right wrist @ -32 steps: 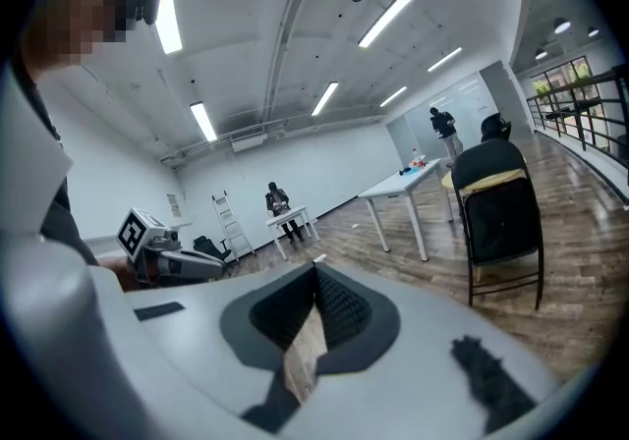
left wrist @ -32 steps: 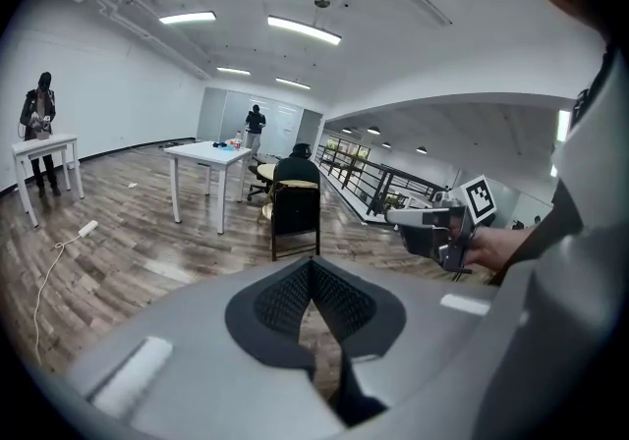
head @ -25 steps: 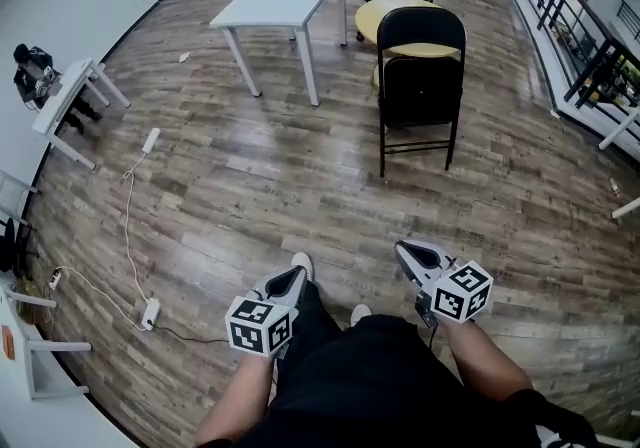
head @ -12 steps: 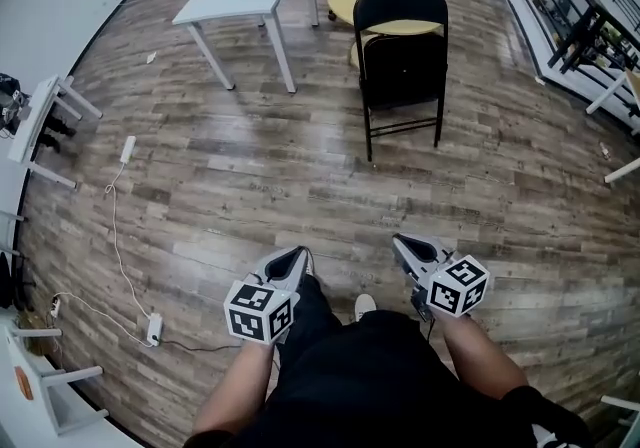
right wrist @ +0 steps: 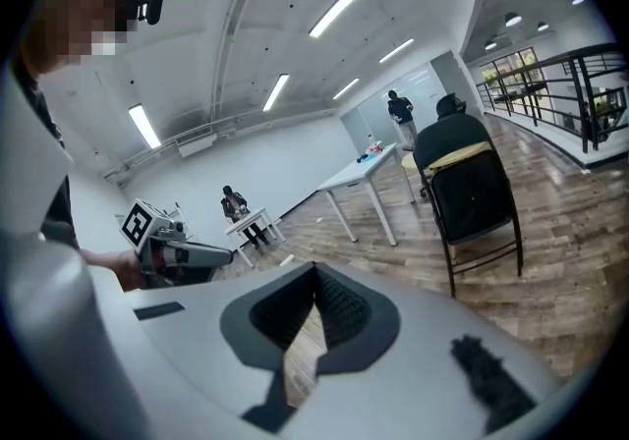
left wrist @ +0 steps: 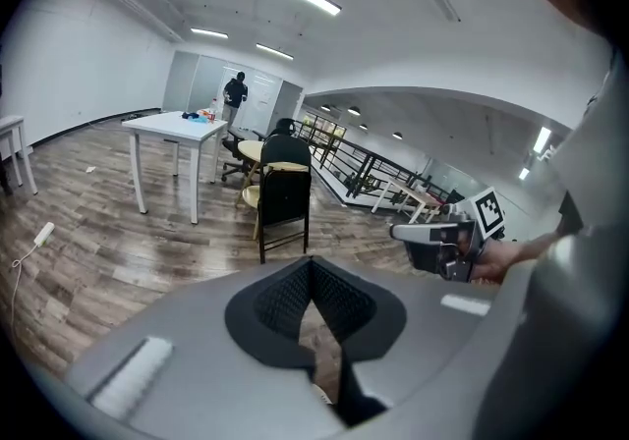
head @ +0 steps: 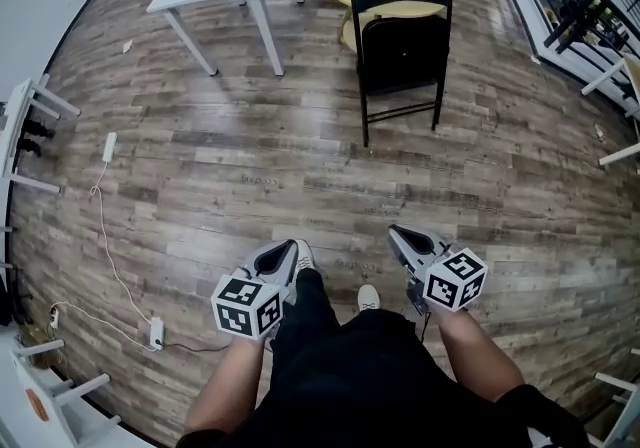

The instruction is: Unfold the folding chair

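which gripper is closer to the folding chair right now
Right. The right gripper is almost straight in line with the folding chair, though well short of it. The left gripper is about as far back and further off to the left.

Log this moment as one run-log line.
folding chair: folded, upright on floor, untouched | left claw: shut, empty | right claw: shut, empty | position: both claws well short of chair

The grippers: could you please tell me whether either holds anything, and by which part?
Nothing: the left gripper and right gripper have shut, empty jaws, clear of the black folding chair.
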`<state>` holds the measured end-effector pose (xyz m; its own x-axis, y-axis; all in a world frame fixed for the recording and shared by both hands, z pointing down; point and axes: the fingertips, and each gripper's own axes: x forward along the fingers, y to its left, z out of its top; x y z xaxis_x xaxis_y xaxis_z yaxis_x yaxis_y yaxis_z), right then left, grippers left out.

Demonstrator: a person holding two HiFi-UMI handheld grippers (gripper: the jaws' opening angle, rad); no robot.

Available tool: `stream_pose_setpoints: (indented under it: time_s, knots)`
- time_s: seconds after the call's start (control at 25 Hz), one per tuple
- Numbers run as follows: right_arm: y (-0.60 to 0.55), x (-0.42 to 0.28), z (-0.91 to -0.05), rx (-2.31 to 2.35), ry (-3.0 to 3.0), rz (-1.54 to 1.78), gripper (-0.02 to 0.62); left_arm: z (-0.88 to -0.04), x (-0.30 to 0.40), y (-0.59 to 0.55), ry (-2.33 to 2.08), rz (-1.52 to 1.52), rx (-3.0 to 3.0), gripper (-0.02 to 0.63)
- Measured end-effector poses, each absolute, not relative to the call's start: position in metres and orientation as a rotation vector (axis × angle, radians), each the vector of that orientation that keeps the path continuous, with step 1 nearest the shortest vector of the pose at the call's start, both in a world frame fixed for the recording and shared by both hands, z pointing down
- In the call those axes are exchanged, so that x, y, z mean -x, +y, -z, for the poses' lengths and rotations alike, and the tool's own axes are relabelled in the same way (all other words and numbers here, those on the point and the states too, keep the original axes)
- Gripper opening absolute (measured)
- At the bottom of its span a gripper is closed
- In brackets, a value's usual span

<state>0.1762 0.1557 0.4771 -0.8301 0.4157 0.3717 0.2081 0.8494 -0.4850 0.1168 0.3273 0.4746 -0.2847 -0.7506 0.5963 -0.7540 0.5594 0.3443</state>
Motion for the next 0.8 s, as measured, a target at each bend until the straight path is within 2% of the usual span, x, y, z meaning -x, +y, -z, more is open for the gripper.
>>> stream_pose_setpoints:
  time_s: [0.8]
  knots:
    - [0.206, -0.035, -0.491, 0.355, -2.52, -0.562, -0.005, -0.489, 0.045, 0.392, -2.022, -0.018, -1.244, 0.008]
